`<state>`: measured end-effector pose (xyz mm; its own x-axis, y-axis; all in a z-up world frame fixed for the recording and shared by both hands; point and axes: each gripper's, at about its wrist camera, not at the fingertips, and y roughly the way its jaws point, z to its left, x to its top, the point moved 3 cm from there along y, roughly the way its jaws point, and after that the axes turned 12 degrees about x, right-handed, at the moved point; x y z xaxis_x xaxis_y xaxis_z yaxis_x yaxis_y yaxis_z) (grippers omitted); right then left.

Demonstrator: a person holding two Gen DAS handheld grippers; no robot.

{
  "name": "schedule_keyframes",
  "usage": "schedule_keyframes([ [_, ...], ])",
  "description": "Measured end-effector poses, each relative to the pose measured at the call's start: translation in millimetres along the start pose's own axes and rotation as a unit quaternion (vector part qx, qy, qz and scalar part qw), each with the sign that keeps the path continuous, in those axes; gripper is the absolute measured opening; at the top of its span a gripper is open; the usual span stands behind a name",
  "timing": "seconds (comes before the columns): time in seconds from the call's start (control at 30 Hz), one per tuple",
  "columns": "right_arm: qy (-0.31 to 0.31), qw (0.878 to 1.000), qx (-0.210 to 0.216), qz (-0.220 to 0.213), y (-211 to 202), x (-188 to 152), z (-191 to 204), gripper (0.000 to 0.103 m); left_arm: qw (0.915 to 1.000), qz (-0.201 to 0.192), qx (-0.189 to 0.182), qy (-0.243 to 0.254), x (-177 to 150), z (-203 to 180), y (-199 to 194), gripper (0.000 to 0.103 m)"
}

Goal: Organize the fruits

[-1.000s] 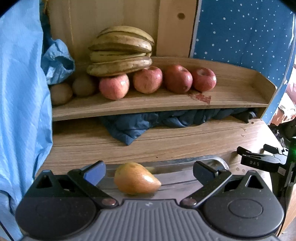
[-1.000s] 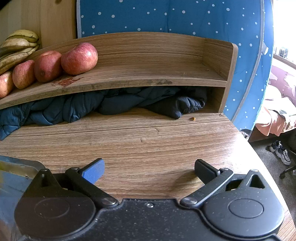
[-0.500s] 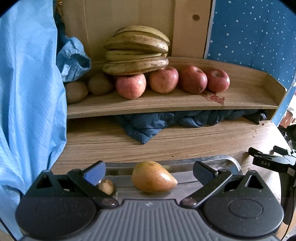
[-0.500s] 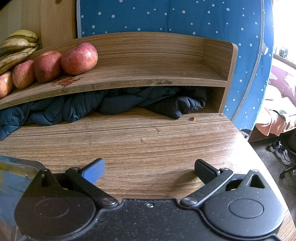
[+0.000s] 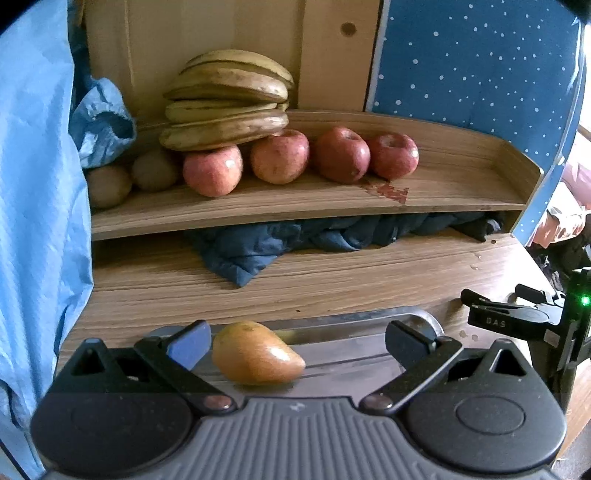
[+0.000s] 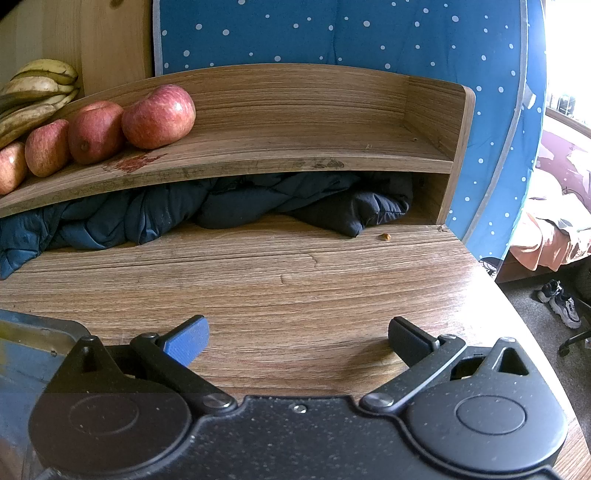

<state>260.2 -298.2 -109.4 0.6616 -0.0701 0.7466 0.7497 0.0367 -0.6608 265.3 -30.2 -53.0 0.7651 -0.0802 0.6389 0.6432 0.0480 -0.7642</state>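
Lying on its side on the dull metal tray (image 5: 354, 325), a smooth yellow-orange pear (image 5: 256, 353) shows only to the left gripper (image 5: 295, 341), fingers spread around it; the right gripper (image 6: 297, 338) gapes over bare wood-grain surface (image 6: 295, 280).

Left wrist view sits low behind the left gripper (image 5: 297, 341), close over the metal tray (image 5: 354, 319) at the desk's front edge, facing straight back at the shelf (image 5: 295, 206) — its left and middle parts fill the frame. Right wrist view sits low behind the right gripper (image 6: 297, 338), further along the desk (image 6: 295, 280) toward its right edge, facing the shelf's right end. Shared: the apples (image 5: 280, 157), bananas (image 6: 33, 96), dark blue cloth (image 6: 184, 214) under the shelf, dotted blue panel (image 6: 332, 33), tray corner. The left view also catches the right gripper at its right edge.
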Motion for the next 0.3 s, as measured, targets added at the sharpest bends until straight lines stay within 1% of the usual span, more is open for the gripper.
schedule_keyframes([
  [0.3, 0.000, 1.000, 0.000, 0.000, -0.2, 0.1, 0.1, 0.103, 1.0000, -0.005, 0.004, -0.003, 2.9, -9.3, -2.4, 0.103],
])
